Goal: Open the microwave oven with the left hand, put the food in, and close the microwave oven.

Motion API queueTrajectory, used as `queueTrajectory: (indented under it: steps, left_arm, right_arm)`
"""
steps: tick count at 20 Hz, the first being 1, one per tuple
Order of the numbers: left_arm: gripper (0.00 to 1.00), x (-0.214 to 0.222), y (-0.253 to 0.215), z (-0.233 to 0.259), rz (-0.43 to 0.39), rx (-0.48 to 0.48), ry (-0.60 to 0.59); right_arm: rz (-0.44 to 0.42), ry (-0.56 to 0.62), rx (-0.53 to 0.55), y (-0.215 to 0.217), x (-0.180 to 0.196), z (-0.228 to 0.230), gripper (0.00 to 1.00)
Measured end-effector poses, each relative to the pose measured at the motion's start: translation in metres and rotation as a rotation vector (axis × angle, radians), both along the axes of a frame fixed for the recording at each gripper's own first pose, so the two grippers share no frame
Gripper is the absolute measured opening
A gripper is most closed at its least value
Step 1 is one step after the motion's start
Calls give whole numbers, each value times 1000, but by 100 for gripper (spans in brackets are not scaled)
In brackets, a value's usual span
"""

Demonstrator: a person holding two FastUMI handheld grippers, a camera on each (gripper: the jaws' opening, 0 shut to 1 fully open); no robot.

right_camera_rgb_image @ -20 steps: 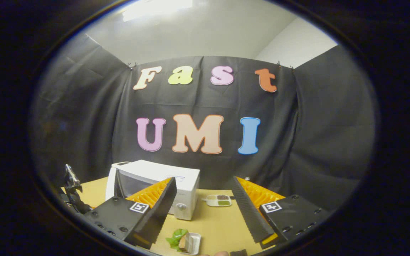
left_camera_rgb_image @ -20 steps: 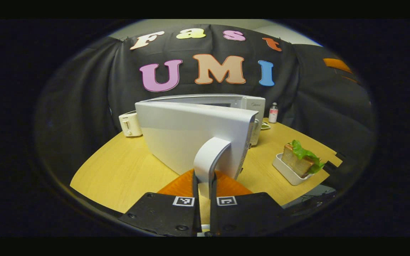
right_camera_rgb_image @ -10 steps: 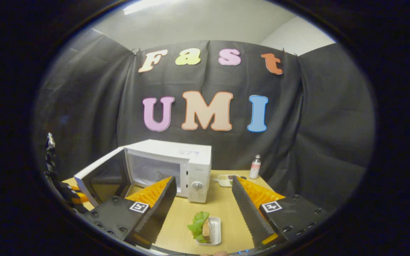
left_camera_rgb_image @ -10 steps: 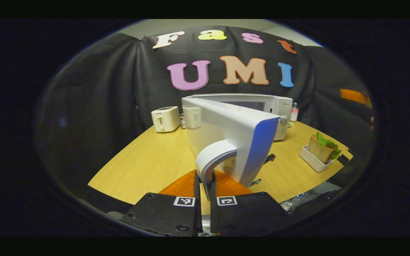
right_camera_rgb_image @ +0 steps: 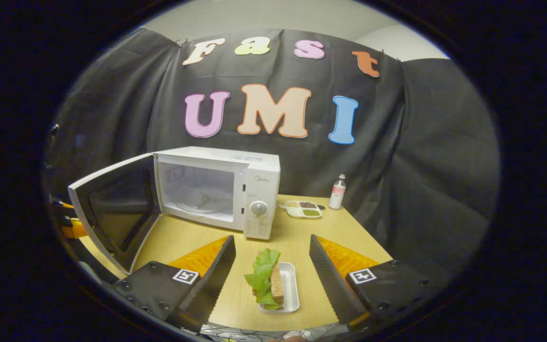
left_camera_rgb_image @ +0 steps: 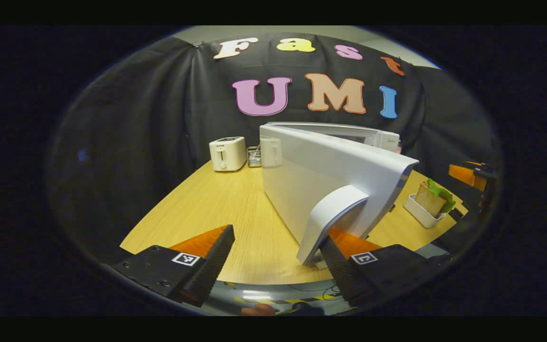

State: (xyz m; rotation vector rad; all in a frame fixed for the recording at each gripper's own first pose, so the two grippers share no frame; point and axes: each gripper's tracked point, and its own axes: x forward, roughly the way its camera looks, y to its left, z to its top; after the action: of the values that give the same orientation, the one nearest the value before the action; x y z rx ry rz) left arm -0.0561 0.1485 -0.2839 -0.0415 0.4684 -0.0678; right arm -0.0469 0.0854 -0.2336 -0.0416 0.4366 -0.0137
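Observation:
The white microwave (right_camera_rgb_image: 260, 190) stands at the back of the wooden table (right_camera_rgb_image: 297, 237), its door (right_camera_rgb_image: 112, 209) swung wide open to the left and its cavity (right_camera_rgb_image: 197, 190) bare. In the left gripper view the door's outer face (left_camera_rgb_image: 330, 166) and curved handle (left_camera_rgb_image: 333, 218) rise close in front. My left gripper (left_camera_rgb_image: 273, 266) is open, and the handle's foot is beside its right finger (left_camera_rgb_image: 340, 266), which is not pressing it. A sandwich with lettuce (right_camera_rgb_image: 268, 280) lies in a small white tray (right_camera_rgb_image: 292, 287). My right gripper (right_camera_rgb_image: 271, 280) hovers open above and around it.
A white toaster (left_camera_rgb_image: 227, 153), a small rack (left_camera_rgb_image: 254, 156) and another white appliance (left_camera_rgb_image: 271, 151) stand at the table's far left. A bottle (right_camera_rgb_image: 337, 191) and a divided dish (right_camera_rgb_image: 303, 209) sit right of the microwave. The table's front edge (left_camera_rgb_image: 254, 278) lies just ahead of the left gripper.
My left gripper let go of the door handle and opened. The door swung wider. My right gripper tilted down and came closer over the sandwich.

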Motion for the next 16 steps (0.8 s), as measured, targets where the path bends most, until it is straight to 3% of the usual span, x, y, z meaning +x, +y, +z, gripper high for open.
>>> queueTrajectory:
  steps: [9,13,16]
  left_arm:
    - [98,-20,6,44,-36,40,-83]
    - [100,-27,18,75,18,18,-126]
    - [98,-24,30,99,81,-9,-166]
  right_arm:
    - [22,113,-44,2,-3,-60,99]
    - [32,190,-49,3,-5,-93,99]
    - [-6,234,-27,-5,-4,-111,99]
